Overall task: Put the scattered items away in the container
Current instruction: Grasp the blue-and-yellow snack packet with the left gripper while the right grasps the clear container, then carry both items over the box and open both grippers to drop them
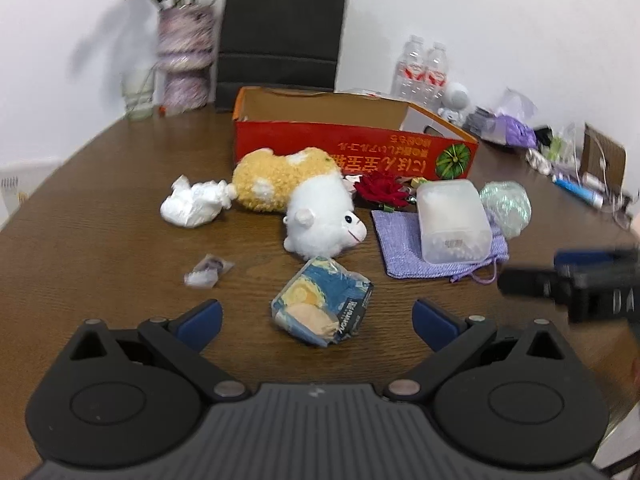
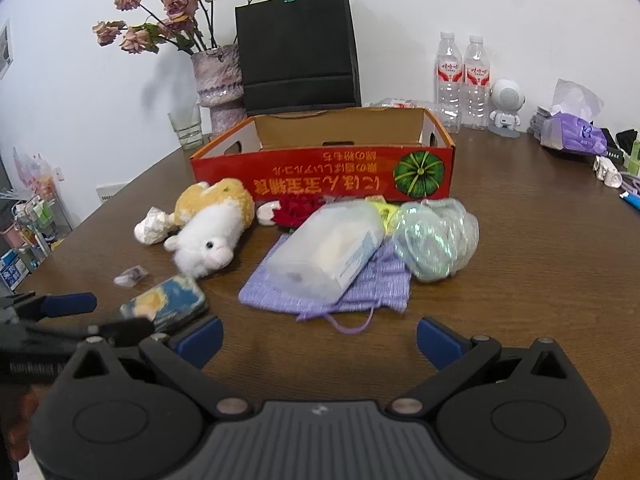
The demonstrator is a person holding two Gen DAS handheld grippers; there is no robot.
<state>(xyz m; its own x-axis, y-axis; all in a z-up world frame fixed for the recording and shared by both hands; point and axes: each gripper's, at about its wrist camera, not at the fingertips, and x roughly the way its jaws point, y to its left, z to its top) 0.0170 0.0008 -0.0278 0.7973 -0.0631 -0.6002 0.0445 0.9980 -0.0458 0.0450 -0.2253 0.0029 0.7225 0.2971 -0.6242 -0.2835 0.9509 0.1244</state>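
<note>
Red box [image 2: 320, 168] — jaws spread, empty.

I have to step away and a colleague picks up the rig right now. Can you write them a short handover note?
Left gripper: open, empty, over the table with the blue packet between its fingers, not gripped.
Right gripper: open, empty, facing the purple pouch.
Red box: nothing seen inside.
Done: nothing yet.
Left: plush sheep, white wad, small wrapper, rose, clear plastic case lying on the pouch, green mesh ball, blue packet.
</note>
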